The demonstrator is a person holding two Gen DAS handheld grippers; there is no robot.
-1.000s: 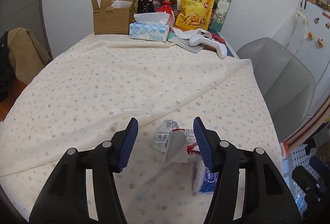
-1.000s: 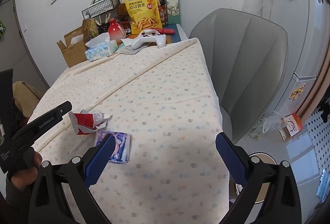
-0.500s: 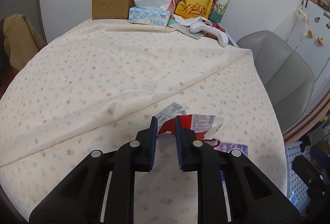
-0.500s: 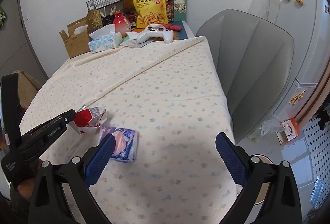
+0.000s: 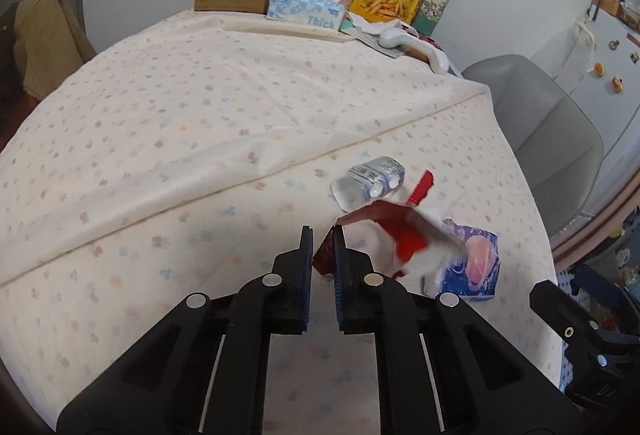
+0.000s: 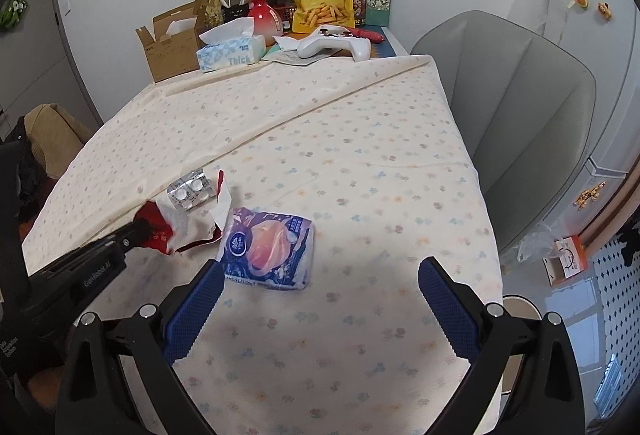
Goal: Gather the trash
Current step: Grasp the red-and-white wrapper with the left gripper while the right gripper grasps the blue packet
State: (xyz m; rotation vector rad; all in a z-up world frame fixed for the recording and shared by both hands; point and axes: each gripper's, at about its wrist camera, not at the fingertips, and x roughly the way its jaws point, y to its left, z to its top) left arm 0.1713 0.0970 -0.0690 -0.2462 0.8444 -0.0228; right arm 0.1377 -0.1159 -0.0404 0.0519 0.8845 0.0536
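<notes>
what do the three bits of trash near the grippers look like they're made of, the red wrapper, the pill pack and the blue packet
Red wrapper: thin film or coated paper, white inside; it is torn and crumpled. Pill pack: silvery foil blister, shiny, with round white tablet pockets. Blue packet: soft glossy printed plastic, probably; it catches the light and wrinkles at its edges.

Blister pack (image 6: pixel 189 191) lies behind torn wrapper (image 6: pixel 188 227); tissue packet (image 6: pixel 268 249) just right of it.

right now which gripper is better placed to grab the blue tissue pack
Right. The right gripper is open and empty, with the blue tissue pack just ahead of its fingers. The left gripper is closing on the red wrapper.
</notes>
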